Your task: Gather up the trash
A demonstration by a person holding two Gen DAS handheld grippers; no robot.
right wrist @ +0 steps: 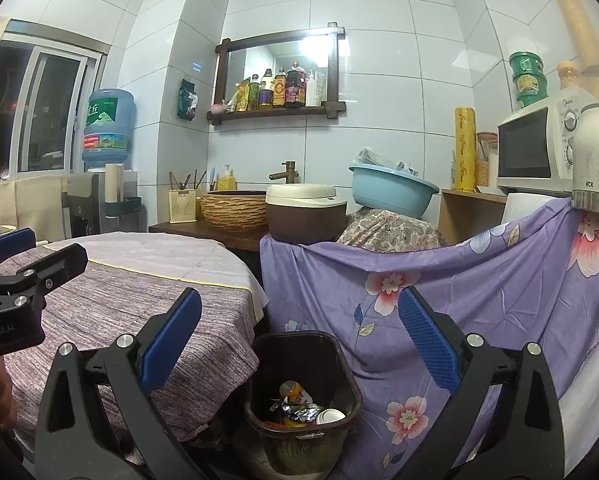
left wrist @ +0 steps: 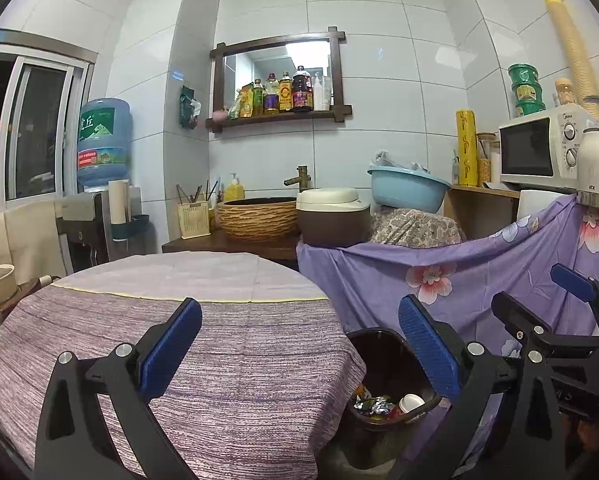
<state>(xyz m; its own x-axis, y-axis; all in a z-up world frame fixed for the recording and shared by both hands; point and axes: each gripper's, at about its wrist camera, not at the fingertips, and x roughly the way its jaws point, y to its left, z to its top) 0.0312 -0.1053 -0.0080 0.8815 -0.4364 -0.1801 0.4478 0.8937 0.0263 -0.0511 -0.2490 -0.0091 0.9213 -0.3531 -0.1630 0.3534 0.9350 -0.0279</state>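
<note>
The round tabletop (left wrist: 203, 344), draped in a woven purple-and-lilac striped cloth with a pale band at its far side, fills the lower left of both wrist views, and every part of it that shows is bare: no wrapper, cup or scrap lies on it. At 3 o'clock from it hangs a purple cotton sheet printed with pink flowers (right wrist: 479, 292), covering furniture under a white-and-brown rice cooker (right wrist: 305, 214) and a light-blue plastic basin (right wrist: 391, 188).

Between the cloth's edge and the sheet stands the dark brown plastic waste bin (right wrist: 343, 364), on the floor at 6 o'clock in the right wrist view. The trash sits inside it: crumpled silver foil wrappers (right wrist: 305, 414), a small white paper cup (right wrist: 331, 415) on its side, and an orange-topped bottle or can (right wrist: 293, 390) whose kind I cannot make out.

The right gripper (right wrist: 299, 344) hangs above the bin with its blue-padded fingers (right wrist: 171, 340) spread wide and nothing between them. The left gripper (left wrist: 299, 348) hovers over the table's edge at 9 o'clock from the bin, its fingers (left wrist: 169, 350) likewise parted and empty.

Judging by the bare cloth and the filled bin, the collecting looks finished or nearly so; only the hidden near edge of the table and the floor could hold leftovers.
</note>
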